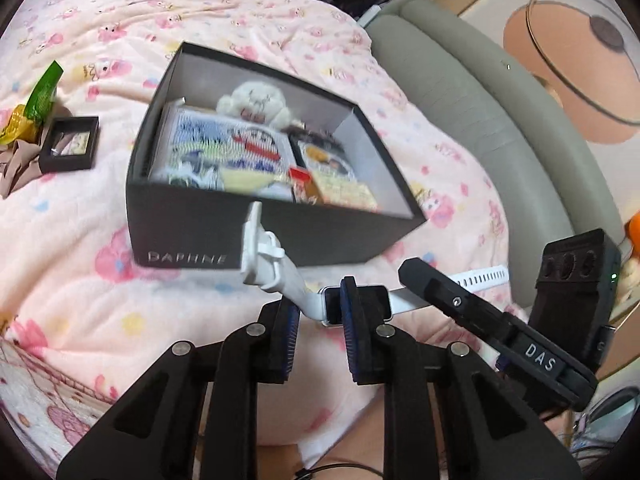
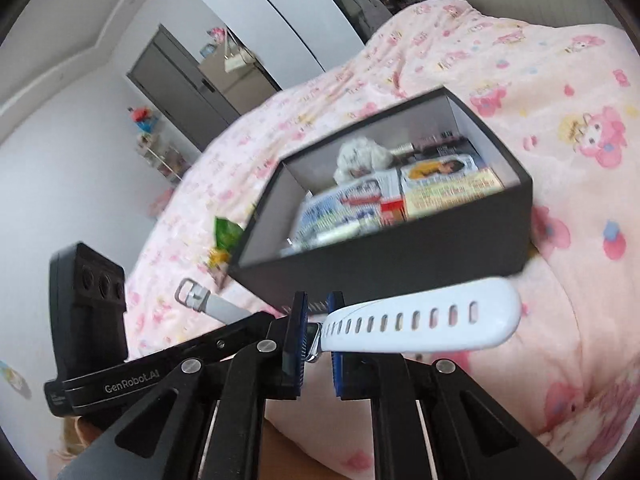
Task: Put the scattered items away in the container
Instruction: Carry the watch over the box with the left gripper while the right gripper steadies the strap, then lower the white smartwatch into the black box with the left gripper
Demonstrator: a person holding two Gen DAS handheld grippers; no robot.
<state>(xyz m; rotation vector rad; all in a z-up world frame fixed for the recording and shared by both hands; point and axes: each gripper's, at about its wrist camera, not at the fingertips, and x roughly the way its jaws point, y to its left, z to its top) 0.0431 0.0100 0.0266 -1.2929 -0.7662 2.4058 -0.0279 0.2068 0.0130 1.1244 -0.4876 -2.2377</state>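
A white smartwatch [image 1: 360, 300] with a long white strap is held in the air, just in front of the black box's near wall. My left gripper [image 1: 320, 312] is shut on its strap beside the watch body. My right gripper [image 2: 318, 340] is shut on the watch [image 2: 420, 326] from the other side; its finger [image 1: 440, 284] shows in the left wrist view. The open black box [image 1: 192, 228] marked DAPHNE lies on the pink bedspread and holds books, a white plush toy [image 1: 256, 100] and small items. It also shows in the right wrist view [image 2: 400, 264].
A small black framed case [image 1: 70, 144], a green and yellow snack packet [image 1: 36, 100] and a beige cloth [image 1: 16, 164] lie left of the box on the pink bedspread [image 1: 80, 240]. A grey padded headboard [image 1: 480, 120] runs along the right. White wardrobes [image 2: 248, 8] stand beyond the bed.
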